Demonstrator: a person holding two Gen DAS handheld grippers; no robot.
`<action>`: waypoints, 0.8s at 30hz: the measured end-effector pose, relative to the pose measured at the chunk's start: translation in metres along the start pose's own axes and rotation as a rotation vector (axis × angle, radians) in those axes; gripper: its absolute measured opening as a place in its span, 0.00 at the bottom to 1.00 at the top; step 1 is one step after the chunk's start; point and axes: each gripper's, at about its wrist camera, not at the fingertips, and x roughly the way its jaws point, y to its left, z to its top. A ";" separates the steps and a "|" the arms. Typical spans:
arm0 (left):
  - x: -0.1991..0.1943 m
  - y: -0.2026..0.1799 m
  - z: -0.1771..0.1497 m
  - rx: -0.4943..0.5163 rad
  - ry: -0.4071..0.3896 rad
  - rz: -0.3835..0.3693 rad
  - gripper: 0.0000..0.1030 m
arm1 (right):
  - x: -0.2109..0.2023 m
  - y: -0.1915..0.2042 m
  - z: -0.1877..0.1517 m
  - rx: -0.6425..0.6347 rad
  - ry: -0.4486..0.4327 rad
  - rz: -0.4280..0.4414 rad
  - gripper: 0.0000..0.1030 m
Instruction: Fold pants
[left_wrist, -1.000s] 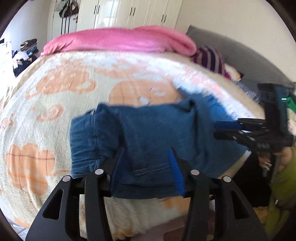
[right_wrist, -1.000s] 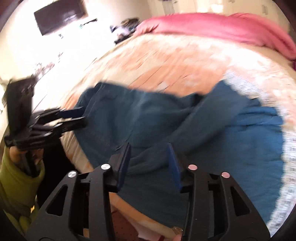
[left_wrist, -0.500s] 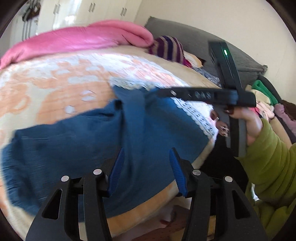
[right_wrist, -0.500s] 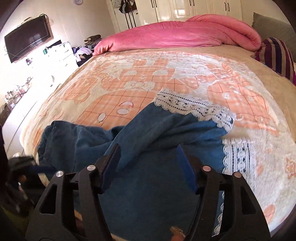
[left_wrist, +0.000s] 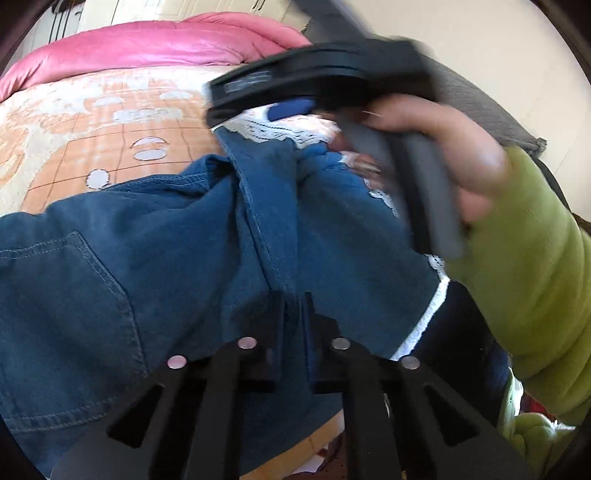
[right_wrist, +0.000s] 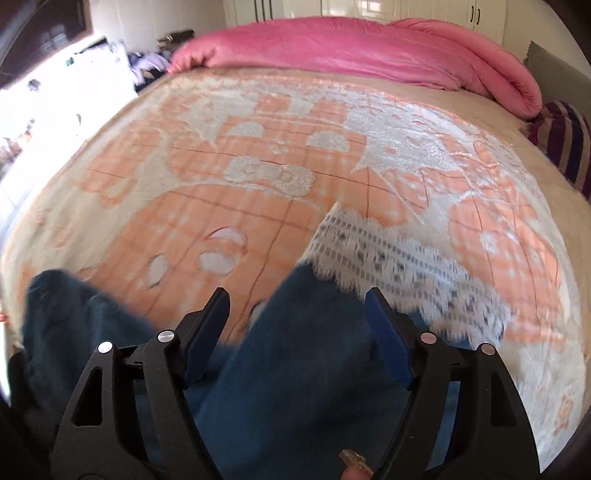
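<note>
The blue denim pants with white lace-trimmed cuffs (left_wrist: 177, 258) lie bunched near the edge of the bed, on its peach-and-cream patterned fleece blanket (right_wrist: 258, 155), waist and back pocket toward the left of the left wrist view and the legs running off to the right. The left gripper (left_wrist: 293, 306) has its fingers drawn nearly together on a raised ridge of denim along the seam, pinching the cloth; that hold looks meant to anchor the middle of the garment, or to lift it, so the leg can be straightened or carried over. The right gripper (right_wrist: 295, 332), held in a hand with an olive-green sleeve (left_wrist: 524, 266), hangs tilted downward over one leg just short of the lace cuff (right_wrist: 399, 266). Its fingers are opening and stand wide, one on each side of the blue leg, with clear gaps to the cloth, so it holds nothing. Spreading that wide probably readies it to take the full width of the leg near the hem. A rolled pink quilt (right_wrist: 369, 48) lies along the far side of the bed, well apart from the pants, leaving bare blanket between for laying the fold flat.
</note>
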 end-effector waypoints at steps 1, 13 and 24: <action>-0.003 -0.004 -0.001 0.018 -0.010 -0.011 0.05 | 0.010 0.001 0.007 -0.005 0.012 -0.022 0.67; -0.022 -0.008 -0.001 0.098 -0.040 -0.045 0.05 | 0.027 -0.062 0.007 0.187 0.022 -0.001 0.04; -0.014 -0.005 -0.002 0.101 -0.031 -0.008 0.05 | -0.096 -0.153 -0.093 0.448 -0.143 0.083 0.04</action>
